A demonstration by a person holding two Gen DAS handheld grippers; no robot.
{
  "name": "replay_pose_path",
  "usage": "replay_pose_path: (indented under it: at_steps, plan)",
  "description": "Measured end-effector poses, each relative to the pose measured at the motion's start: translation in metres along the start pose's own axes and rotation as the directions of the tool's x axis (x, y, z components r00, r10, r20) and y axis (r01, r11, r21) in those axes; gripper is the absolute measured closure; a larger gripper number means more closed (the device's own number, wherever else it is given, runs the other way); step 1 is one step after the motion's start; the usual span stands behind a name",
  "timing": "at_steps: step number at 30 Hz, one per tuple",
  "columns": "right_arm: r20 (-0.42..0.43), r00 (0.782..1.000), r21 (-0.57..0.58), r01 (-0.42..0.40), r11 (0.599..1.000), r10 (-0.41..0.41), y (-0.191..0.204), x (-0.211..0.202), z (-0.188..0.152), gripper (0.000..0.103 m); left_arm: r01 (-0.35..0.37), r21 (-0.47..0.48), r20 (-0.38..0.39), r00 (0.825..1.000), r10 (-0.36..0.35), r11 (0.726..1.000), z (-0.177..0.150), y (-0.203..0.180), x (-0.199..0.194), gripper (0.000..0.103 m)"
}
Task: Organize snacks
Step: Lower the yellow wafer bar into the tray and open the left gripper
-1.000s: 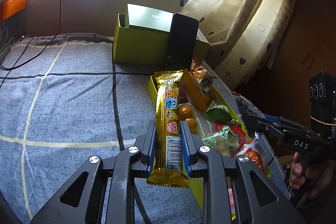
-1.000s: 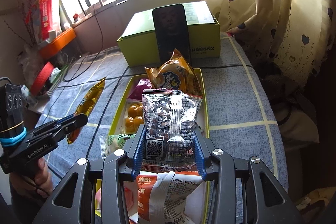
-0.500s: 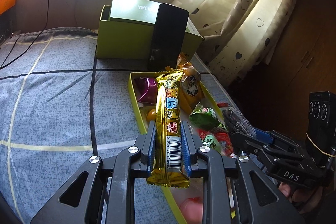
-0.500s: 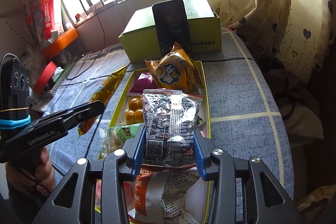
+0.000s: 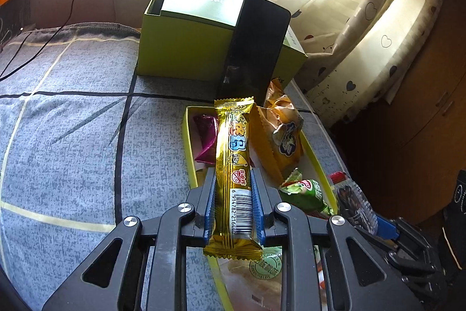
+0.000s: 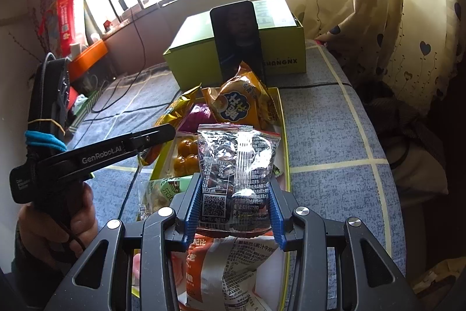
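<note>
Gold foil snack bar (image 5: 233, 174) sits pinched lengthwise between your left gripper (image 5: 233, 191) pads, barcode end nearest the camera, the far end reaching out over the yellow tray (image 5: 188, 147). Your left tongs are pressed tight on its sides. From the right wrist view the same bar pokes past the tip of that gripper, just over the tray's left edge.

Your right gripper (image 6: 236, 203) clamps a silvery clear packet of dark snacks (image 6: 237, 162), held upright above the near half of the tray; its blue pads (image 6: 194, 206) press both packet edges.

Inside the tray: an orange puffed bag (image 6: 241, 104) at the far end, a purple wrapper (image 5: 205, 133) beside it along the left wall, a cluster of small orange pieces (image 6: 185, 156) mid-tray, a green packet (image 5: 305, 191) toward the right wall, and a white-and-orange bag (image 6: 233, 264) at the near end beneath your right gripper.

Beyond the tray stands a green box (image 5: 180, 48) with a black phone (image 5: 256, 45) leaning upright against its front. All rest on a grey-blue checked cloth (image 5: 72, 136). A heart-print curtain (image 5: 364, 19) hangs to the right. Your left hand (image 6: 58, 220) grips the tool's handle.
</note>
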State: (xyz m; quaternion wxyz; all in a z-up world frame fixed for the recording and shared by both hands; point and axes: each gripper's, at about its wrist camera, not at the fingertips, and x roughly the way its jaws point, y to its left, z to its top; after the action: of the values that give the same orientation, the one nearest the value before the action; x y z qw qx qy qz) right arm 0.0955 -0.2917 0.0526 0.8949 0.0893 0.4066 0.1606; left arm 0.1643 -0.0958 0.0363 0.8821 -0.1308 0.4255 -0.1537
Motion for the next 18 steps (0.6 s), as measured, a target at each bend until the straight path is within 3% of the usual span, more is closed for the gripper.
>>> replay_pose_path:
  at_steps: [4, 6, 7, 18]
  plan:
    - [-0.001, 1.000, -0.001, 0.004, 1.000, -0.004, 0.001, 0.001, 0.001, 0.064, 0.027, -0.006, -0.030, 0.999, -0.027, 1.000, 0.000, 0.001, 0.008, 0.075]
    - [-0.001, 1.000, -0.001, 0.004, 1.000, -0.004, 0.001, 0.001, 0.002, 0.064, 0.048, -0.002, -0.027, 0.998, -0.048, 0.999, -0.001, 0.000, 0.006, 0.061]
    - [-0.001, 1.000, -0.002, 0.004, 1.000, -0.004, 0.001, 0.001, 0.002, 0.064, 0.059, 0.004, -0.022, 0.998, -0.059, 0.998, -0.002, 0.000, 0.005, 0.059]
    - [0.007, 1.000, -0.028, -0.004, 1.000, 0.005, 0.014, 0.005, 0.011, 0.064, 0.024, 0.035, 0.040, 0.999, -0.026, 0.999, -0.014, 0.016, -0.024, 0.058]
